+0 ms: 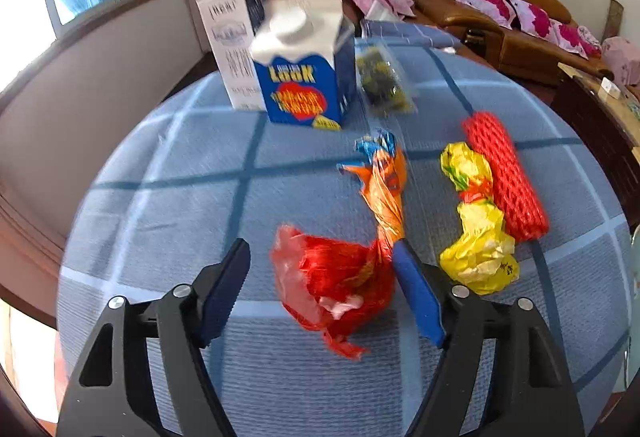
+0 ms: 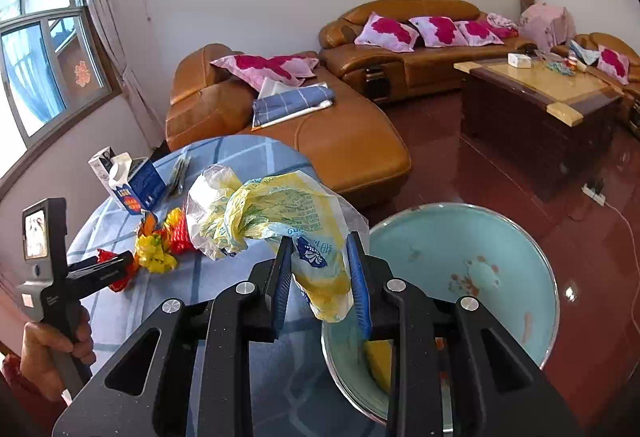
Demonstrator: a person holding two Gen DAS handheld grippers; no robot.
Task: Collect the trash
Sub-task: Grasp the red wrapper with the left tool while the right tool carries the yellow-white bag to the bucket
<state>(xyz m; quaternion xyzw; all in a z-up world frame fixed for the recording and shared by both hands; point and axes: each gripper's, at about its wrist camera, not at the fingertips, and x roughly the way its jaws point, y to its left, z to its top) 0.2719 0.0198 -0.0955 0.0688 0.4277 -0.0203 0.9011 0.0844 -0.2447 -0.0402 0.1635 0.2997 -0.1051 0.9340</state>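
Blue checked cloth point(image 1: 168, 165) covers the round table. Left gripper point(image 1: 320, 269) spread wide around a red wrapper point(image 1: 336, 277); yellow wrapper point(image 1: 476, 221), red foam net point(image 1: 504, 173) and milk carton point(image 1: 304, 69) lie beyond. Right gripper point(image 2: 320, 265) clamps a yellow plastic bag point(image 2: 280, 213) beside the teal basin point(image 2: 460, 257).

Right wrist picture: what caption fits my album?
Right gripper holds a yellow bag beside the bowl.

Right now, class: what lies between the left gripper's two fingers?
In the left wrist view, a crumpled red wrapper lies on the blue cloth between the open left gripper's fingers.
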